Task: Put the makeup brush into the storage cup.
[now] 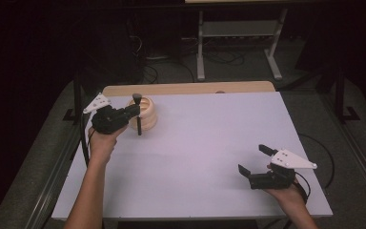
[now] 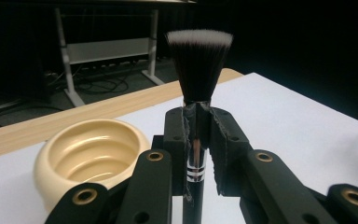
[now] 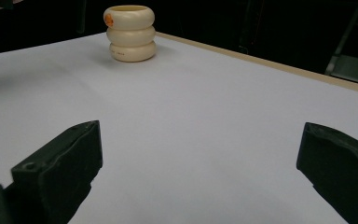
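A black makeup brush [image 2: 198, 70] with white-tipped bristles stands upright, clamped by its handle in my left gripper [image 2: 196, 126]. In the high view the left gripper [image 1: 134, 110] holds the brush [image 1: 137, 114] just in front of a cream ribbed cup [image 1: 147, 113] at the table's far left. The cup [image 2: 91, 156] sits open-mouthed to the left of the jaws, and its inside looks bare. My right gripper [image 1: 253, 158] rests near the front right of the table, jaws wide apart with nothing between them. Far off in the right gripper view stands the cup [image 3: 129, 32].
The table [image 1: 205, 143] has a white top with a wooden strip [image 1: 190, 88] along its far edge. Beyond it are a metal frame [image 1: 238, 33] and cables on a dark floor.
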A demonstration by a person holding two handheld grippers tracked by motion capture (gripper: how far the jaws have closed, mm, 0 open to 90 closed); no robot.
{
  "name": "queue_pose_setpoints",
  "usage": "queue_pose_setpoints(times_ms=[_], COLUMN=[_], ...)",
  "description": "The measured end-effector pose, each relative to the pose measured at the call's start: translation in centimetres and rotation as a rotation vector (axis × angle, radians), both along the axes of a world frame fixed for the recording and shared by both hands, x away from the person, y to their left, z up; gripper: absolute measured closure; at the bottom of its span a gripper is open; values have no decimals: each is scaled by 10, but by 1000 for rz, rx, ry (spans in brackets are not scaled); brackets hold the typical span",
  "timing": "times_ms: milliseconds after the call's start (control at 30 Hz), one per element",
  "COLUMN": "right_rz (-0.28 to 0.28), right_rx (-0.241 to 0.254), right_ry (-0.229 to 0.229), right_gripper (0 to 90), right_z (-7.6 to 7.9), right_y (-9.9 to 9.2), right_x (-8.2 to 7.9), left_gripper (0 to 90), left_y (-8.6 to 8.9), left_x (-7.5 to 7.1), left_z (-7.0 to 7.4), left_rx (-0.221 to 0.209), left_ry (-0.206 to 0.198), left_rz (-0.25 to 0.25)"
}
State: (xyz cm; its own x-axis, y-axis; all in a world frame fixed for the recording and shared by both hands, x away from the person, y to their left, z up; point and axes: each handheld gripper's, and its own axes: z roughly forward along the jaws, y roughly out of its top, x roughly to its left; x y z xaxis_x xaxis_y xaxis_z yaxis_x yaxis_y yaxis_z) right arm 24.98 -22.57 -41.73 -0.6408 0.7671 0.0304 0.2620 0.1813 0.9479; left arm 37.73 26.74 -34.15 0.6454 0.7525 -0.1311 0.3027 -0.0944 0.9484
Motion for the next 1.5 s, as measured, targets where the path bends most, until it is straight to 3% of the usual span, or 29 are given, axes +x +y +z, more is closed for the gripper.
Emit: queue_pose_setpoints(times_ms=[267, 533, 1500], right_rz=[7, 9, 7], right_rx=[-3, 7, 3], right_ry=[-4, -3, -10], right_gripper=[0, 0, 0], right_z=[0, 1, 2], right_y=[1, 1, -1], right_x=[0, -1, -1], left_gripper=[774, 774, 774], left_y=[9, 7, 13], left_x=[3, 10, 33], left_z=[-1, 1, 25], left_rx=[18, 39, 10], left_ry=[-11, -34, -65], left_rz=[48, 74, 107])
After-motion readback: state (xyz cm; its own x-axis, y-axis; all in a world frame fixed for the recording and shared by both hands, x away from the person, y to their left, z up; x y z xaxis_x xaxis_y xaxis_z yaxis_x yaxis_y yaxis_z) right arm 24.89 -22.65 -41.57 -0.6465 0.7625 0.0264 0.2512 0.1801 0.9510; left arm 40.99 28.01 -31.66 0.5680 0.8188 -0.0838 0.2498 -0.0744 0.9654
